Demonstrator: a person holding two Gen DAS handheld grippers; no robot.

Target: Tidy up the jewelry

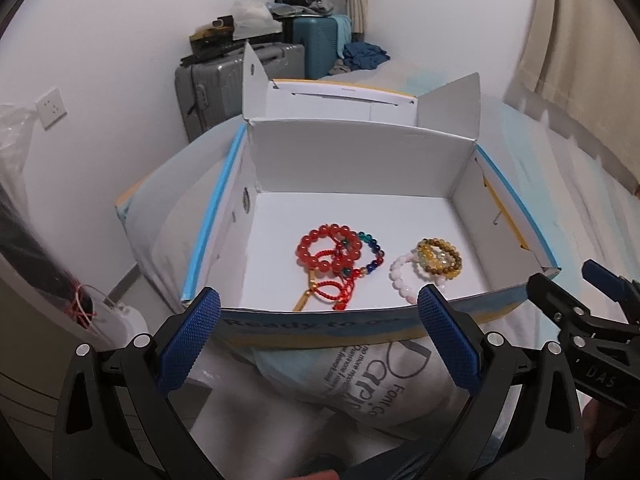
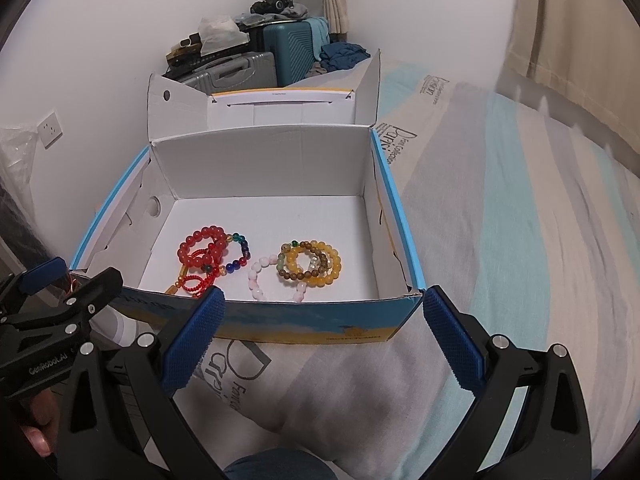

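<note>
- Left wrist view: left gripper (image 1: 318,312) jaws wide, holding nothing, before the open box (image 1: 360,160) on the bed (image 1: 580,184); red bracelet (image 1: 328,252) and yellow bracelet (image 1: 440,258) lie inside.
- Right wrist view: right gripper (image 2: 324,312) jaws wide, empty; pink bracelet (image 2: 258,276) lies between both piles.

Pink bracelet (image 1: 401,276) behind box wall (image 1: 320,322)

Each black tool (image 1: 320,312) (image 2: 324,312) has blue knurled pads (image 1: 188,344) (silver screws).
</note>
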